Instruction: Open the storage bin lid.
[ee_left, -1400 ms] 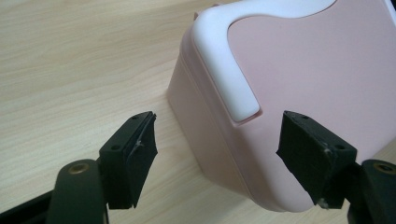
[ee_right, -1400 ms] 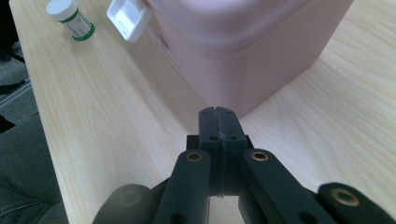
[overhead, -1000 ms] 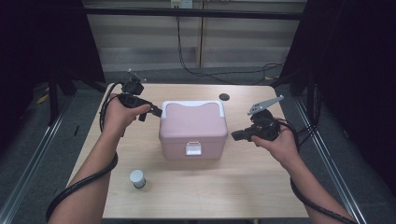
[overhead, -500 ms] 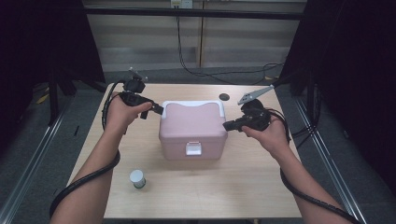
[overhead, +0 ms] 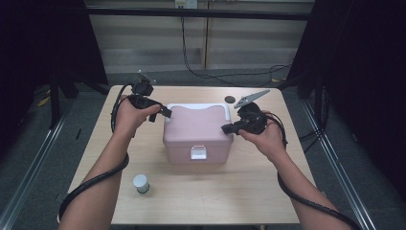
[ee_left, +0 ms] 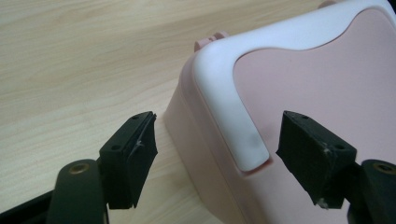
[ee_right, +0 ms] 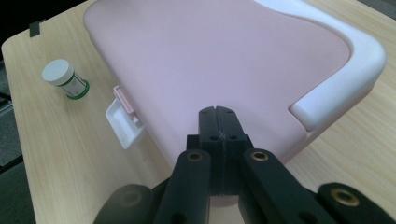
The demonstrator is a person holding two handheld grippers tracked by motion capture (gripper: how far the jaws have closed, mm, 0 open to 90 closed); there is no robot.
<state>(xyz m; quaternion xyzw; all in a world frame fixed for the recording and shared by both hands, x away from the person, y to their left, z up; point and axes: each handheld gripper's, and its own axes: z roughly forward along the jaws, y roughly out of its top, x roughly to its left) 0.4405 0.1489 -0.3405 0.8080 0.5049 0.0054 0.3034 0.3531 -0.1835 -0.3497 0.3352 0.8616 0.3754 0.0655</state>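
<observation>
Box: pink box (overhead: pixel 198 130) with white handle (ee_left: pixel 233 88), mid-table, between both grippers.
Left gripper (overhead: pixel 165 112): jaws apart, straddling the box's corner — its own view shows the handle end, pads not touching.
Right gripper (ee_right: pixel 218 122): jaws together, over the lid's edge.
Jar (ee_right: pixel 64 78): beyond the box's white latch (ee_right: pixel 124 122).
Surface: pale wooden table (overhead: pixel 230 201); dark curtains around.
Hidden: box's far side.
</observation>
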